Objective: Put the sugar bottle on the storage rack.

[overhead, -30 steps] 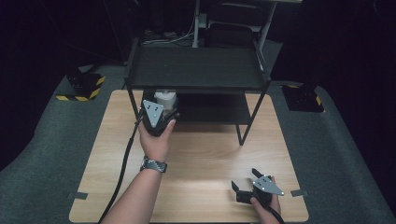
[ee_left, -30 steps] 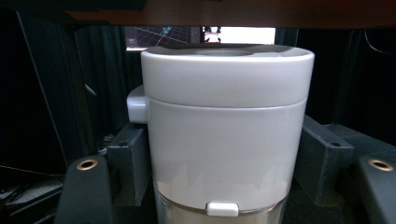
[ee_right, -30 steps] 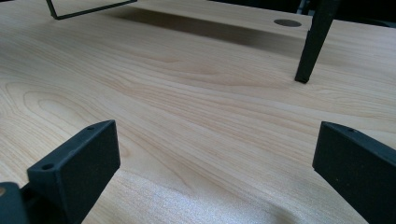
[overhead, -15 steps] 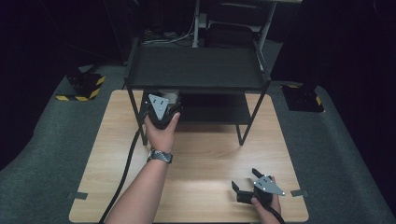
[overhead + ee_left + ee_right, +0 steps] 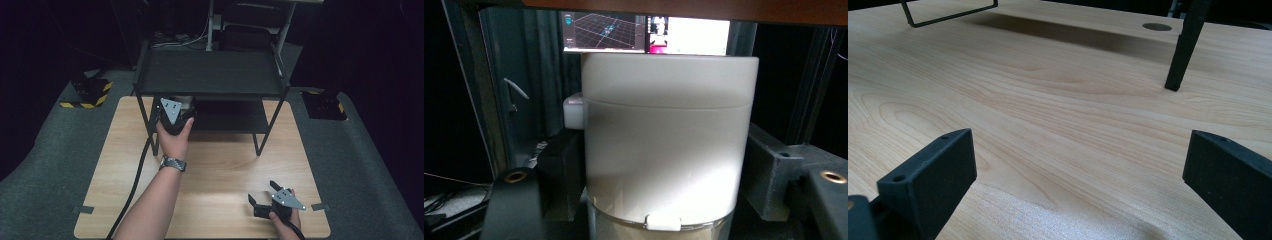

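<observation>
A white cylindrical container with a lid [image 5: 666,145] stands upright between the two black jaws of my left gripper [image 5: 664,170], which is shut on its sides. From above, the left gripper [image 5: 172,112] reaches under the top deck of a black two-level rack [image 5: 210,70], at its left end. Just a sliver of the container [image 5: 186,101] shows past the deck's edge. My right gripper [image 5: 262,192] rests near the table's front right corner. It is open, with nothing but bare wood between its fingers [image 5: 928,185].
The rack stands at the back of the wooden table [image 5: 225,170], and its lower shelf [image 5: 230,117] is dark. A rack leg [image 5: 1185,45] stands ahead of the right gripper. A cable [image 5: 132,185] trails from the left gripper off the front. Black-and-yellow blocks [image 5: 90,92] sit on the grey floor.
The left hand has pushed forward and slightly right, carrying the white container farther under the rack's top deck, so less of it shows. The right gripper has not moved.
</observation>
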The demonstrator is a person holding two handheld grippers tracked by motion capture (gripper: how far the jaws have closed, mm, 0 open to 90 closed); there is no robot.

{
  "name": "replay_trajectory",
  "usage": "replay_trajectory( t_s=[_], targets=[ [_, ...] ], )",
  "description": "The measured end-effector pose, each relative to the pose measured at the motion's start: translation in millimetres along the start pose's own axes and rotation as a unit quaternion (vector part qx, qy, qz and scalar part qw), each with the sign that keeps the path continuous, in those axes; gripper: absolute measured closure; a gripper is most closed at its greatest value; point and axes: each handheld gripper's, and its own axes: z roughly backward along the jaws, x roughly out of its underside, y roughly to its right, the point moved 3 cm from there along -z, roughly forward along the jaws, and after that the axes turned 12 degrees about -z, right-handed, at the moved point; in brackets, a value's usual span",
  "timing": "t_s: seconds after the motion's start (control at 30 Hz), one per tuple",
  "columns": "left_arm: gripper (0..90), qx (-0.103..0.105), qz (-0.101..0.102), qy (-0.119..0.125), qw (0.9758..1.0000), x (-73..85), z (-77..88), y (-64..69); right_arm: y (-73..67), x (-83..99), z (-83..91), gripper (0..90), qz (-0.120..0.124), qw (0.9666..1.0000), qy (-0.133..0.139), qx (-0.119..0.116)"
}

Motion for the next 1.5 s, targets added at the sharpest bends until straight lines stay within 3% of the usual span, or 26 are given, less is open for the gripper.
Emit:
replay_trajectory(
  t_s=[0.13, 0.3, 0.37, 0.53, 0.77, 1.03, 1.2, 1.5],
  targets=[
    [29.9, -0.001, 0.008, 0.000, 1.0000, -0.9, 0.2, 0.5, -0.1, 0.0, -0.1, 0.1, 0.000, 1.0000, 0.000, 0.000],
    [28.7, 0.000, 0.004, 0.001, 1.0000, -1.3, 1.5, 0.5, -0.3, -0.1, -0.3, 0.1, 0.002, 1.0000, 0.000, 0.001],
    [25.0, -0.001, 0.004, -0.002, 1.0000, -2.4, 2.5, 0.3, -0.5, -0.2, -0.3, 0.1, 0.002, 1.0000, -0.001, 0.001],
    [3.7, 0.001, 0.008, -0.005, 1.0000, -2.1, 5.6, 0.1, -1.0, -0.3, -0.5, 0.1, 0.004, 1.0000, -0.001, 0.002],
    [0.5, 0.014, 0.013, 0.005, 0.9998, 4.5, 17.9, -0.7, -1.4, -0.4, -0.8, 0.1, 0.005, 1.0000, -0.002, 0.003],
    [0.5, 0.027, 0.000, 0.018, 0.9995, 14.7, 47.4, -3.8, -2.2, -0.8, -1.1, 0.1, 0.006, 1.0000, -0.003, 0.004],
    [0.5, 0.032, 0.005, 0.036, 0.9988, 30.9, 78.2, -9.3, -2.6, -0.9, -1.2, 0.1, 0.007, 1.0000, -0.004, 0.005],
    [0.5, 0.036, -0.001, 0.045, 0.9983, 57.9, 120.7, -19.1, -3.4, -1.2, -1.4, 0.1, 0.011, 0.9999, -0.005, 0.007]
  ],
)
